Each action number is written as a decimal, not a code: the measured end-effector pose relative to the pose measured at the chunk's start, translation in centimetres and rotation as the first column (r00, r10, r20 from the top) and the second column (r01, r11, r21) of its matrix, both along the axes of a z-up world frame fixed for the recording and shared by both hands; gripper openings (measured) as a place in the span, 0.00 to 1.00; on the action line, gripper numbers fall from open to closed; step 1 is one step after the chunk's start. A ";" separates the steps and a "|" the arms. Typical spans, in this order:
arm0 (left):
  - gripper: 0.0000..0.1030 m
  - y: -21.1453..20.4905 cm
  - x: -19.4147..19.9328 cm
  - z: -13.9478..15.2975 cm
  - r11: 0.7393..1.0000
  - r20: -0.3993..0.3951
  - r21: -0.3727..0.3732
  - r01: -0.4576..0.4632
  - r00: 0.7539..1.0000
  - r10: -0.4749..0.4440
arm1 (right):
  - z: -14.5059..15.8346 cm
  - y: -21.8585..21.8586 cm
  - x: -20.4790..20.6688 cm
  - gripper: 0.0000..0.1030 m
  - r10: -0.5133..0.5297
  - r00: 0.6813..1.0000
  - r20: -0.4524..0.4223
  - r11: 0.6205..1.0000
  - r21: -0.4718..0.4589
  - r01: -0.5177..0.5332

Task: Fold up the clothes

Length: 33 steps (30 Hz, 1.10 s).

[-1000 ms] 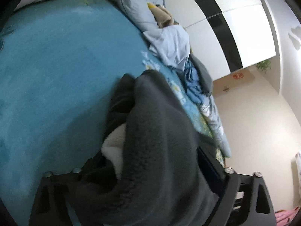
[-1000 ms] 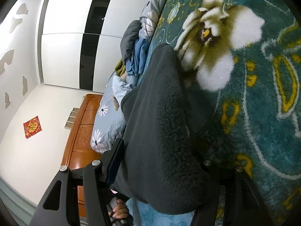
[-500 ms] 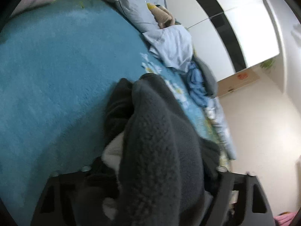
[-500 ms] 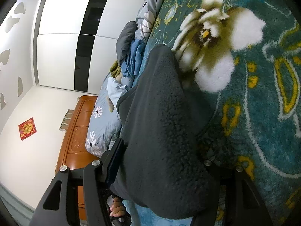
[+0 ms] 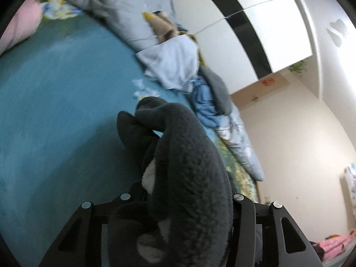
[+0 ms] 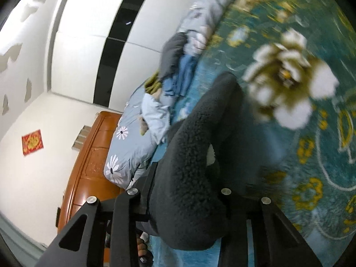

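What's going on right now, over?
Left gripper and right gripper both clamped on dark fleece garment. Garment bunched over teal blanket. Clothes pile beyond, not blocking.

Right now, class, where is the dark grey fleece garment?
The dark grey fleece garment is clamped in both the left gripper and the right gripper, bunched over the teal floral blanket, near the clothes pile.

Left gripper (image 5: 178, 202) clamped on bunched dark fleece (image 5: 189, 178); right gripper (image 6: 180, 195) likewise, fingers toward 12 o'clock.
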<state>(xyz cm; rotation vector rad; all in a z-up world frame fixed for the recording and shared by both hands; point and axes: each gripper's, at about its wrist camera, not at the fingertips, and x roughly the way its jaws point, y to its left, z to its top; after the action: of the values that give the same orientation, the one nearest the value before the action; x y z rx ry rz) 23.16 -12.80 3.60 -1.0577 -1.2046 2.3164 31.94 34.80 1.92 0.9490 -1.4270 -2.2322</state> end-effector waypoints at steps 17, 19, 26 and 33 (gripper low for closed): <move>0.48 -28.7 -1.1 14.4 0.962 -0.252 -0.074 -0.262 0.938 0.237 | 10.8 -29.1 -16.1 0.34 0.408 0.907 -0.106 0.913 0.070 -0.402; 0.48 -32.4 -0.2 15.9 0.946 -0.278 -0.103 -0.308 0.922 0.270 | 11.4 -33.7 -17.3 0.34 0.452 0.883 -0.125 0.892 0.062 -0.448; 0.48 -44.5 5.4 15.4 0.899 -0.297 -0.170 -0.403 0.891 0.344 | 9.4 -48.4 -16.1 0.34 0.599 0.786 -0.155 0.801 0.095 -0.591; 0.48 -49.3 8.9 6.0 0.883 -0.077 -0.174 -0.436 0.900 0.430 | 0.9 -51.8 -8.9 0.34 0.687 0.725 -0.042 0.717 0.199 -0.668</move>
<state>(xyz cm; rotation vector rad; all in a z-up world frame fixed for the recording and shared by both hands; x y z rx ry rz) 32.03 -62.11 9.60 -0.8637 -1.3415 2.8256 23.04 -16.99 2.77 1.1451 -0.6590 -1.8041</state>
